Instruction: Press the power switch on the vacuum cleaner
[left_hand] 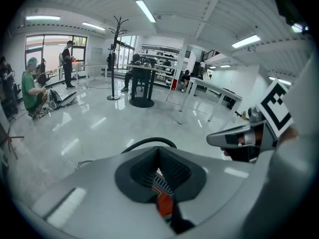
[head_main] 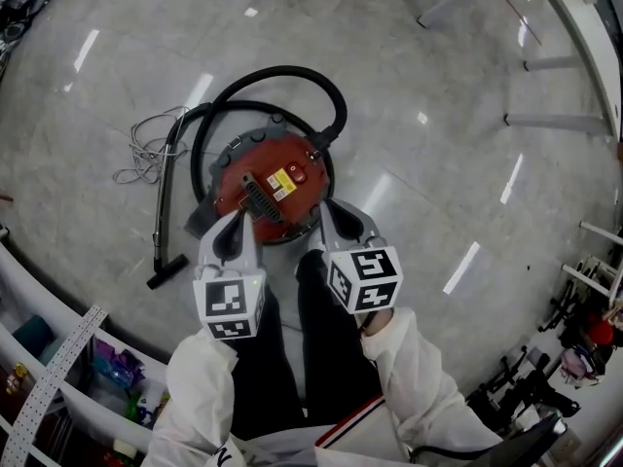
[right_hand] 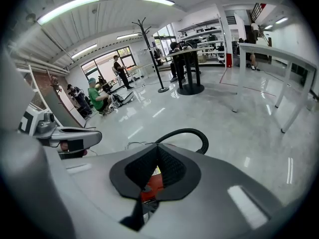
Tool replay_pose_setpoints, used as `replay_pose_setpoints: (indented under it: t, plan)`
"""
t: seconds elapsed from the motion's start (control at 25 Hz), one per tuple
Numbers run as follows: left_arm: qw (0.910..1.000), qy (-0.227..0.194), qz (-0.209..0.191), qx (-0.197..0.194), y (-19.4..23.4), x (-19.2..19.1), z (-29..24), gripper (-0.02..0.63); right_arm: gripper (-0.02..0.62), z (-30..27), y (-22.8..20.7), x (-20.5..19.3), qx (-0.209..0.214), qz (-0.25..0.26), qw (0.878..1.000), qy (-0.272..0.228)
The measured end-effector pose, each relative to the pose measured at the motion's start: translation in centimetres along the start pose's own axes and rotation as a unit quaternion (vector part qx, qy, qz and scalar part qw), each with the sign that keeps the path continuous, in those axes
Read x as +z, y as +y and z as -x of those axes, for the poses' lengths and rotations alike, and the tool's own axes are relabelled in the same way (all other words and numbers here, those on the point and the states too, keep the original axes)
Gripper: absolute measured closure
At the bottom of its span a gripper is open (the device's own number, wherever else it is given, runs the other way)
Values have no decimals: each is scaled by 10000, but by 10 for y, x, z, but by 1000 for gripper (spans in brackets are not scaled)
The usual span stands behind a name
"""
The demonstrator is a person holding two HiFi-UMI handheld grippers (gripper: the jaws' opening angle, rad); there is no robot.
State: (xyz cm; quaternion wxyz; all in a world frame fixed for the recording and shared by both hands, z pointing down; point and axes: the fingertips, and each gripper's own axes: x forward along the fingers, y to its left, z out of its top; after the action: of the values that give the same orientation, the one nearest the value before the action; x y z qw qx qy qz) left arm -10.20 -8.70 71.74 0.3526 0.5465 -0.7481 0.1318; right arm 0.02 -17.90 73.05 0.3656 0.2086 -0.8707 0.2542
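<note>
My head camera looks steeply down from standing height onto the floor (head_main: pixel 409 76), with the vacuum cleaner (head_main: pixel 277 178) near the centre, well below the lens. The left claw (head_main: pixel 237 227) and right claw (head_main: pixel 334 220) each carry a wide-angle camera that looks forward along its own jaws and out over the floor. Both ride close above the vacuum cleaner, so I get only a red sliver of it under the jaws. All three views share that red top and the black hose (head_main: pixel 292 74). Each claw camera also catches the other claw at its edge.
</note>
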Motion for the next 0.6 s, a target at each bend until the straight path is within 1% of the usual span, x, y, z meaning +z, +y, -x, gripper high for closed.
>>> replay_pose_setpoints:
  t: [0.44, 0.6]
  plan:
    - [9993, 183, 280, 145, 14, -30, -22, 606, 595, -29, -16, -17, -53, -127, 9997, 179]
    - [9992, 196, 316, 140, 15, -33, -27, 606, 595, -43, -22, -25, -73, -125, 9995, 276]
